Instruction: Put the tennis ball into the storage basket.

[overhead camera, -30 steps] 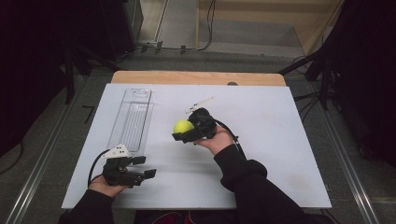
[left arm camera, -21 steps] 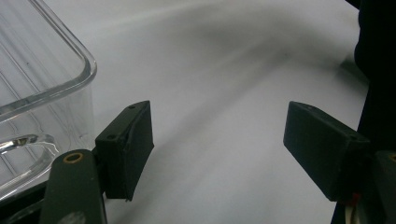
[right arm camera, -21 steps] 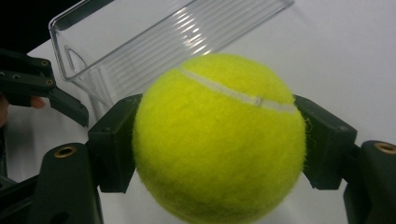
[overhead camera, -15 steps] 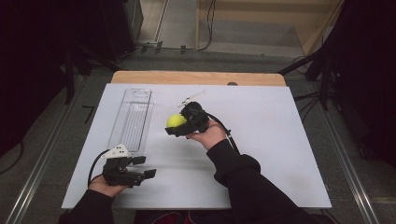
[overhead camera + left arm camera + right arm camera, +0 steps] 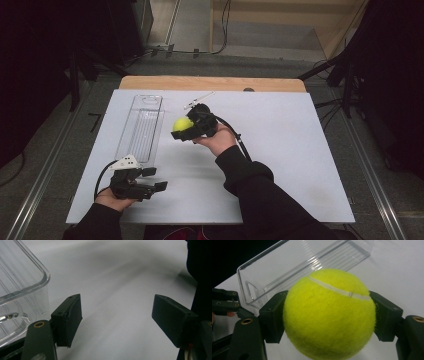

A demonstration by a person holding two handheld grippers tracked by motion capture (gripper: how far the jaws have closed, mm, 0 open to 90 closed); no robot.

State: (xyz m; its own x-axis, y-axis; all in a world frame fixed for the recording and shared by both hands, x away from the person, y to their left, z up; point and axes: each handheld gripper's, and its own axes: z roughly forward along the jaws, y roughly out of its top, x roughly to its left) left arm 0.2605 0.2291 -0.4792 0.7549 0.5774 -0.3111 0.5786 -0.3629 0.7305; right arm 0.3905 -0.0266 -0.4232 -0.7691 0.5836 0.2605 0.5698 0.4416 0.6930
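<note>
my right gripper (image 5: 181,131) is clamped on the tennis ball (image 5: 182,124), both black jaws pressing its 2 sides; in the right gripper view the ball (image 5: 329,315) bulges well past the pads and its white seam runs across the top. i hold it lifted off the white table (image 5: 280,150), near the middle of the board and just to the right of the clear plastic bin (image 5: 141,127), with the jaws pointing toward that bin. the bin is long and narrow and ribbed inside, lying with its length running away from me on the left half of the table. my left gripper (image 5: 152,179) sits low near the front edge of the table, just off the bin's near end, jaws spread wide with nothing between them; in the left gripper view the pads (image 5: 68,320) frame bare tabletop, and the bin's rounded corner (image 5: 30,290) stands just beside the left-hand pad.
</note>
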